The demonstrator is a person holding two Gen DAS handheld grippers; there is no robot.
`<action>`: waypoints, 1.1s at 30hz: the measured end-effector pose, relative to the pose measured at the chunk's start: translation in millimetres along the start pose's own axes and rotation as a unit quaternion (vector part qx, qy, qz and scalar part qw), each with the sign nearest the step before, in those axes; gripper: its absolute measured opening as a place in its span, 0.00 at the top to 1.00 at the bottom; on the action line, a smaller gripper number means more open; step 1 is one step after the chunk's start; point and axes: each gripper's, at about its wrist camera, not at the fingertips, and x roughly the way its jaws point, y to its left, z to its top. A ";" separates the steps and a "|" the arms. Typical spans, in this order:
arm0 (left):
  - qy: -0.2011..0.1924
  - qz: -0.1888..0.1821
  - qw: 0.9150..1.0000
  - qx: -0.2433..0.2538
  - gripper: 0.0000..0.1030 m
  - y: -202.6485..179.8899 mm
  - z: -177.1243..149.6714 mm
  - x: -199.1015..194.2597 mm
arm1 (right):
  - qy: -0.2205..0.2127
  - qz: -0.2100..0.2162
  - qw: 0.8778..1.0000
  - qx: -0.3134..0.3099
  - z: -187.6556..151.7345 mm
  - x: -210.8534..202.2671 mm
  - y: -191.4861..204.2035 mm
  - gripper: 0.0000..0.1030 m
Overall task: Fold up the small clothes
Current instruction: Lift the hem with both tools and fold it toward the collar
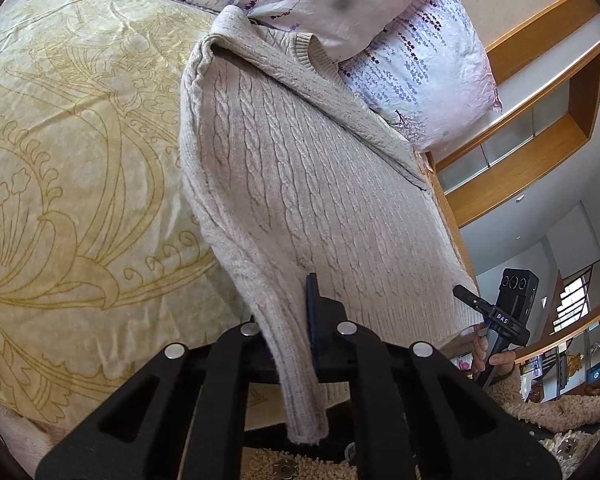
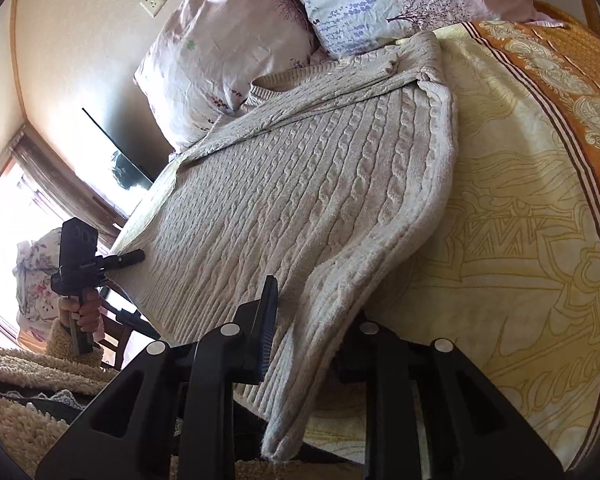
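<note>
A beige cable-knit sweater (image 1: 300, 168) lies flat on the bed, neck toward the pillows. In the left wrist view its left sleeve (image 1: 256, 280) runs down between the fingers of my left gripper (image 1: 300, 316), which is shut on it; the cuff hangs below the jaws. In the right wrist view the sweater (image 2: 280, 184) shows again, and my right gripper (image 2: 304, 320) is shut on the right sleeve (image 2: 340, 280), whose cuff also hangs free. Each gripper appears in the other's view, at the hem's side edge: the right gripper (image 1: 464, 294) and the left gripper (image 2: 134, 257).
A yellow patterned bedsheet (image 1: 80, 160) with an orange border (image 2: 572, 80) covers the bed. Floral pillows (image 1: 420, 60) lie at its head. A wooden shelf unit (image 1: 540, 120) stands beside the bed, a dark screen (image 2: 116, 152) hangs on the wall. The person's fluffy sleeves (image 2: 40, 364) sit near the bed's edge.
</note>
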 end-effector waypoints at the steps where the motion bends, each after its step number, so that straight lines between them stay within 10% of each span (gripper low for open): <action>1: -0.001 0.000 1.000 0.001 0.94 0.0 -0.1 0.1 | -0.005 -0.005 1.000 -0.007 0.1 -1.1 1.2 0.86; 20: -0.126 -0.040 0.991 -0.013 0.95 -7.6 44.7 -36.9 | -0.209 -0.041 0.970 -0.116 31.7 -43.5 46.0 0.93; 33: -0.209 0.063 0.974 0.069 0.95 -62.0 154.0 -25.5 | -0.306 -0.199 0.916 -0.169 118.1 -10.2 81.0 0.93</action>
